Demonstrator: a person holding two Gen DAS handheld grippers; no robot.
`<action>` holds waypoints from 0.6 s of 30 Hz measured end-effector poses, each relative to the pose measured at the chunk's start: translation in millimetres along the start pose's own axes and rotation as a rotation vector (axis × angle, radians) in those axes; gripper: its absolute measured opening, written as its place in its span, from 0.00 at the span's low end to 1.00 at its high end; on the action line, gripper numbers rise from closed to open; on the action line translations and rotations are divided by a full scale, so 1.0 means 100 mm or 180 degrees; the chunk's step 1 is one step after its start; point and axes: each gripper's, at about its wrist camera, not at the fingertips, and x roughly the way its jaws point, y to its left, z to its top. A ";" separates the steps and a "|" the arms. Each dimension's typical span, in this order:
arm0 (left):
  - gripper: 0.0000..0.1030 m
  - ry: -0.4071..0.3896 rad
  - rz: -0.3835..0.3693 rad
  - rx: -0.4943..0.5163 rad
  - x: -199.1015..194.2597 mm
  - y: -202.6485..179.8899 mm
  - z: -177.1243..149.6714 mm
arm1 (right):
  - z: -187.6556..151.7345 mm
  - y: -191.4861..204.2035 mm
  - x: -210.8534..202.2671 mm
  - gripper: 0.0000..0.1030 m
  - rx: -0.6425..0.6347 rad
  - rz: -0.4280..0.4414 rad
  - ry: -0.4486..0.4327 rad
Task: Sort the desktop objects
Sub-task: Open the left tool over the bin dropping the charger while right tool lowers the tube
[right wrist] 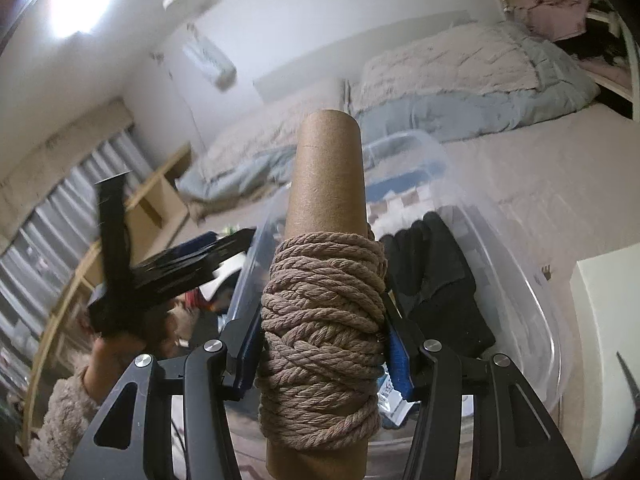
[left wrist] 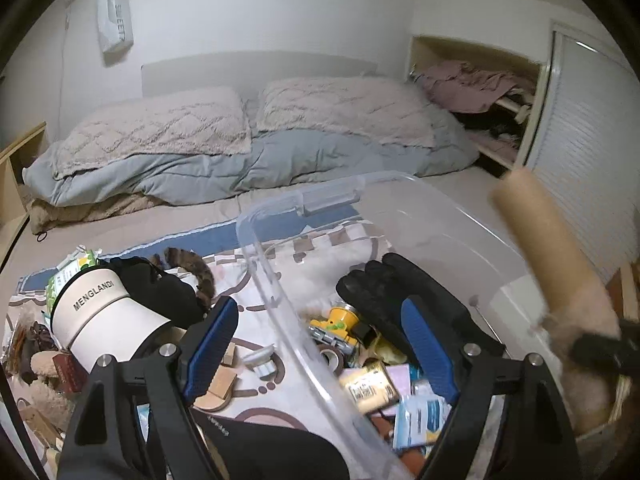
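My right claw (right wrist: 322,354) grips the rope-wound cardboard tube (right wrist: 326,216) upright, pads pressing its rope. My left claw (left wrist: 320,344) stands wide and empty, straddling the clear bin's rim (left wrist: 276,280). Inside the bin lies a black glove (left wrist: 384,284); beyond, the bed (left wrist: 248,148).

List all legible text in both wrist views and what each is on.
"MENGLANDI": on the white cylindrical container, left wrist view.
"SWEET": on the white bag hanging on the wall, printed vertically, left wrist view.
Gold packet in the clear plastic bin: barcode and print, too small to read.
Green and white packet: print too small.
Black fabric at bottom: small lettering, unreadable.
Right wrist view: no readable text.
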 end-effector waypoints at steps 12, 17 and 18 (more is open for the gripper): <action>0.82 -0.0252 -0.0207 0.0050 -0.44 0.18 -0.42 | 0.36 0.11 0.76 0.52 -0.0175 -0.0455 0.0882; 0.82 -0.0259 -0.0230 0.0000 -0.46 0.28 -0.55 | 0.43 0.10 1.11 0.52 -0.0136 -0.0601 0.1188; 0.82 -0.0257 -0.0229 -0.0005 -0.45 0.29 -0.57 | 0.45 0.12 1.19 0.52 -0.0152 -0.0635 0.1242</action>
